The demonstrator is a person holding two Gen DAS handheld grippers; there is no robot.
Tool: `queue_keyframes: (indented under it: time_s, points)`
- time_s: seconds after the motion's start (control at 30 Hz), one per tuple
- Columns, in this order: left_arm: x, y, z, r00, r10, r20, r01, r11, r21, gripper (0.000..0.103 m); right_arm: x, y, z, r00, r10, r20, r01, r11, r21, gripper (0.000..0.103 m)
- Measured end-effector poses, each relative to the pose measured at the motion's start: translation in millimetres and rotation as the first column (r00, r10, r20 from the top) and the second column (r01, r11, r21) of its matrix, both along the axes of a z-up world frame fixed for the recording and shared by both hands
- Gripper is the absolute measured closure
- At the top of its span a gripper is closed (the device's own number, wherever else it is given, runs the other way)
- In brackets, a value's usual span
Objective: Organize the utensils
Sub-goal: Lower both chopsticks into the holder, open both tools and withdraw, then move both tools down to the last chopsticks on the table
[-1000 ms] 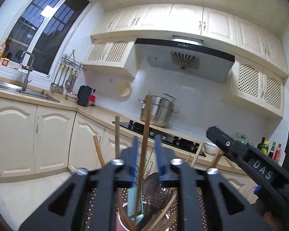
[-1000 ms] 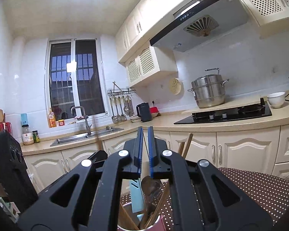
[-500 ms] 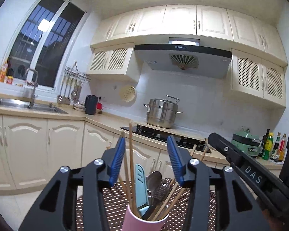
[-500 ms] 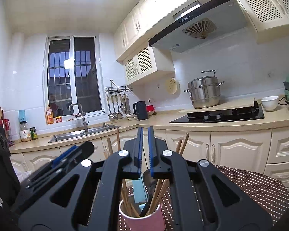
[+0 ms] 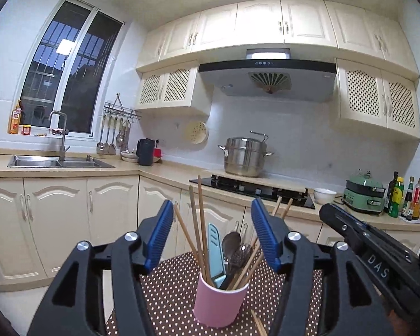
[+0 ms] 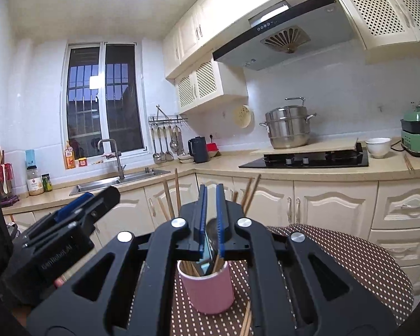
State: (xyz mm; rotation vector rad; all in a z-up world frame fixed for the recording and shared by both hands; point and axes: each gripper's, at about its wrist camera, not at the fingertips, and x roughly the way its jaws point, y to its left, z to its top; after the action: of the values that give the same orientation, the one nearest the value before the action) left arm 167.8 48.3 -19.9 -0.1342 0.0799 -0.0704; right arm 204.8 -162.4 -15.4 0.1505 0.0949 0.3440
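Now, the surface [image 5: 165, 288] under everything is a small round top with a brown dotted cover, set in the middle of the kitchen so both hands can reach it from one side. On it stands the pink cup [image 5: 219, 302], upright and toward the near part of the cover, serving as the one holder that gathers the utensils.

Both tools sit back from the cup and point level at it, so each camera looks at the holder between its own fingers. The left hand-held gripper [image 5: 211, 238] has its jaws opening and already stands fairly wide, with nothing between the pads; the cup's contents only appear in the gap because they lie farther off. The right hand-held gripper [image 6: 210, 218] is narrow, its jaws just beginning to part, and also grips nothing; the utensils seen through its slit are beyond it.

Inside the cup, wooden chopsticks [image 5: 200, 224] lean outward to both sides, resting against the rim because they are long and thin. A pale blue knife [image 5: 216, 252] stands handle-down or blade-down, I cannot tell which, beside a dark spoon [image 5: 231, 242].

A loose pair of chopsticks [image 6: 246, 322] lies flat on the cover just in front of the cup, so I judge the sorting unfinished.
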Motion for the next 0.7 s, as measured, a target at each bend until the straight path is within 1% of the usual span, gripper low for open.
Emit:
queue_keyframes:
  time_s: [0.07,0.1,0.13,0.23,0.4,0.43,0.6,0.7]
  points:
    - [-3.9,-2.7,-1.9,1.0,-0.004,-0.027,0.005,1.0,0.009,0.041,-6.0,-3.5,-2.8,1.0,-0.01,-0.016,0.01,1.0,-0.003,0.069]
    - [-5.1,-4.1,-3.2,0.999,-0.004,-0.038,0.004,1.0,0.014,0.04,-9.4,-6.4,-4.9,1.0,-0.015,-0.025,0.015,1.0,-0.004,0.063]
    - [-6.7,-6.6,-5.0,0.998,-0.004,-0.055,0.006,1.0,0.025,0.04,-11.5,-8.9,-6.4,0.999,-0.021,-0.031,0.021,1.0,-0.005,0.055]
    - [-10.0,-14.5,-10.4,0.995,-0.01,-0.1,0.015,0.998,0.055,0.039,-17.0,-16.7,-11.8,0.998,-0.036,-0.06,0.036,0.999,-0.01,0.055]
    - [-10.3,-28.5,-22.4,0.98,-0.044,-0.192,0.06,0.995,0.078,0.036,-20.7,-31.6,-24.0,0.99,-0.067,-0.128,0.065,0.998,-0.024,0.048]
    - [-9.5,-31.9,-25.9,0.975,-0.05,-0.217,0.07,0.994,0.087,0.036,-21.4,-33.3,-26.6,0.988,-0.072,-0.14,0.069,0.997,-0.028,0.045]
    - [-3.1,-46.3,-44.8,0.945,-0.054,-0.322,0.098,0.988,0.123,0.035,-19.2,-48.4,-49.7,0.966,-0.098,-0.241,0.089,0.995,-0.048,0.04]
    - [3.3,-52.2,-59.6,0.918,-0.039,-0.394,0.101,0.985,0.138,0.035,-16.8,-56.9,-65.4,0.946,-0.113,-0.303,0.099,0.993,-0.059,0.039]
